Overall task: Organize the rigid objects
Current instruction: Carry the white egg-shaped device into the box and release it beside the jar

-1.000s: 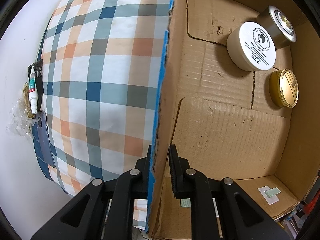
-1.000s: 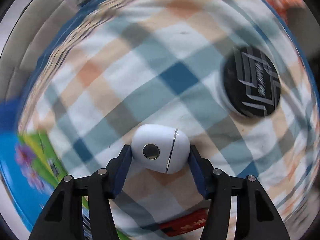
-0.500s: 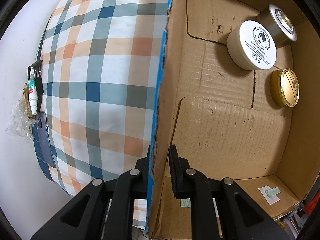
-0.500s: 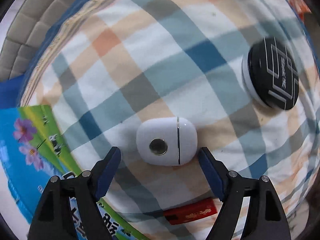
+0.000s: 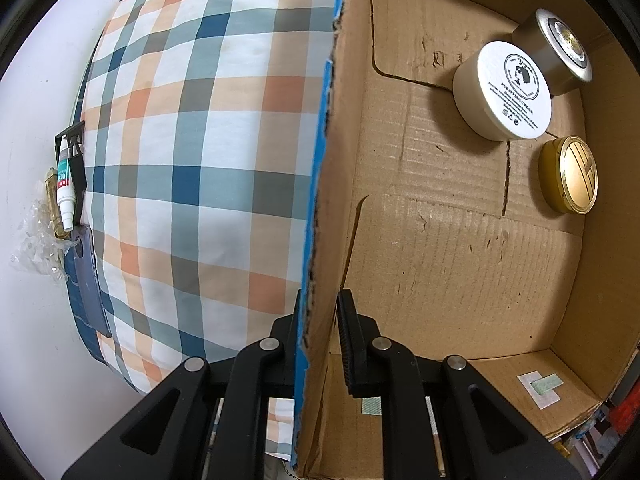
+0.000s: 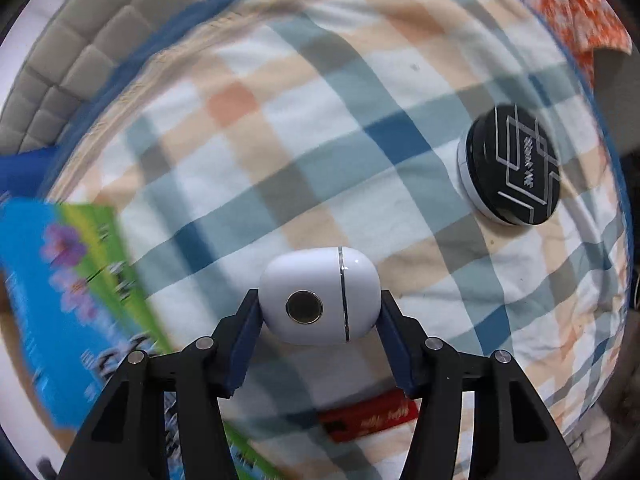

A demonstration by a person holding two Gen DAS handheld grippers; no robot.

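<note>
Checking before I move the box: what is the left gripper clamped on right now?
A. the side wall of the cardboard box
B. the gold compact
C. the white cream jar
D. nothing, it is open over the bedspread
A. In the left wrist view the left gripper has its jaws closed on either side of the cardboard box wall, while the white cream jar and gold compact sit untouched on the box floor.

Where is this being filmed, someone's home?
Most likely a bedroom. The items lie on a plaid bedsheet with a padded headboard behind it, and cosmetic jars, like a white cream jar, sit in a cardboard box on the bed.
</note>
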